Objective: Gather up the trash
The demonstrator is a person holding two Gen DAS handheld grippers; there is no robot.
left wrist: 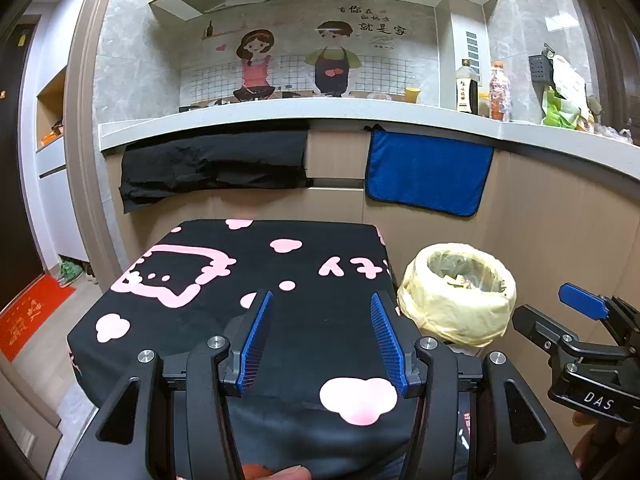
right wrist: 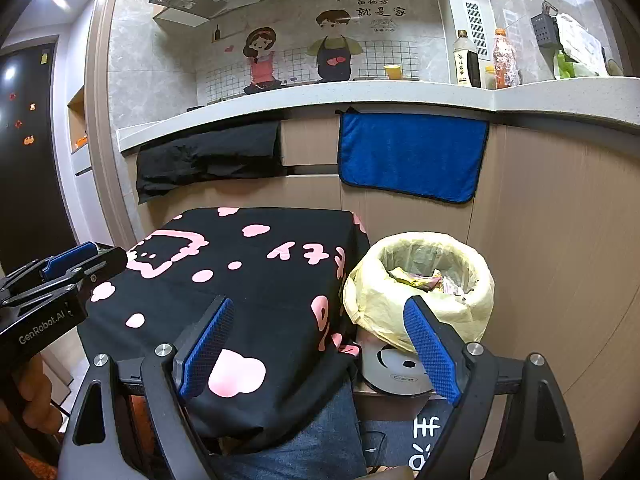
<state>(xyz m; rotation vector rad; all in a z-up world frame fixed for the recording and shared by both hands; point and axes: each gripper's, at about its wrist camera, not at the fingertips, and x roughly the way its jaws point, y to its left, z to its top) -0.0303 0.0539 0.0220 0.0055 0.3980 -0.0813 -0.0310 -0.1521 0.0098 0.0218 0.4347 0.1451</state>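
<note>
where trash bin stands, right of left gripper

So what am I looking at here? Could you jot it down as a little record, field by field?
Place: kitchen, by a counter
Table: covered by a black cloth with pink shapes, nothing lying on it
Bin: beside the table, lined with a yellow bag, litter inside
Left gripper: open, empty, over the cloth
Right gripper: open, empty, near the bin
Hanging under the counter: blue towel, black cloth
</note>
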